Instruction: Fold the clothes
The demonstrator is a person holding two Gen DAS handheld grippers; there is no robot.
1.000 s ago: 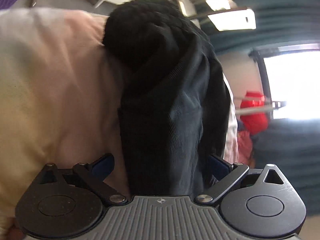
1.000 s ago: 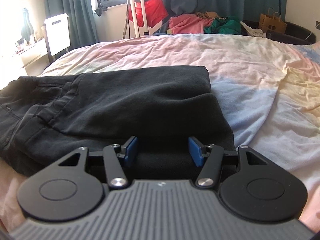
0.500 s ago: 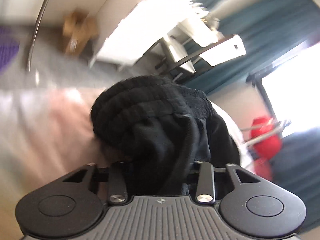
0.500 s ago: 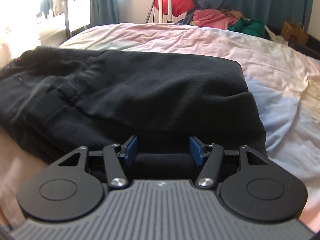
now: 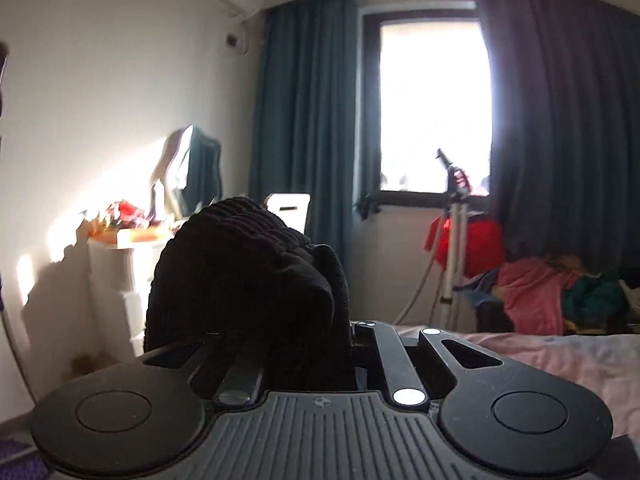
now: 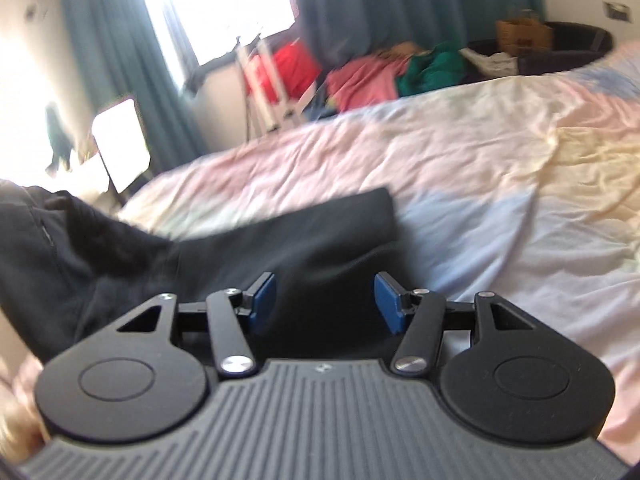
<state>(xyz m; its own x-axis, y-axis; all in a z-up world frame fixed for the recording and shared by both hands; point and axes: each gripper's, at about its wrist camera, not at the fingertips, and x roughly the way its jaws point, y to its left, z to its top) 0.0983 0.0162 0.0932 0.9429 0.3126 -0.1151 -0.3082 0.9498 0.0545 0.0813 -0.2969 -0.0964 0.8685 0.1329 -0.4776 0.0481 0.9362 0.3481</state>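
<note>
- On the bed [image 6: 460, 168], black trousers [image 6: 248, 256] lie partly folded across the pastel sheet, left part blurred.
- Left tool [image 5: 316, 344] clenched on the ribbed waistband [image 5: 244, 264] of the trousers, which bunches up between its fingers, raised in front of the window [image 5: 434, 104].
- Right tool [image 6: 325, 300] released, blue pads [image 6: 265, 295] apart, trouser fabric lying between and below them; can't tell if the pads touch it.
- Pile of coloured clothes [image 6: 396, 68] past the far edge of the bed.
</note>
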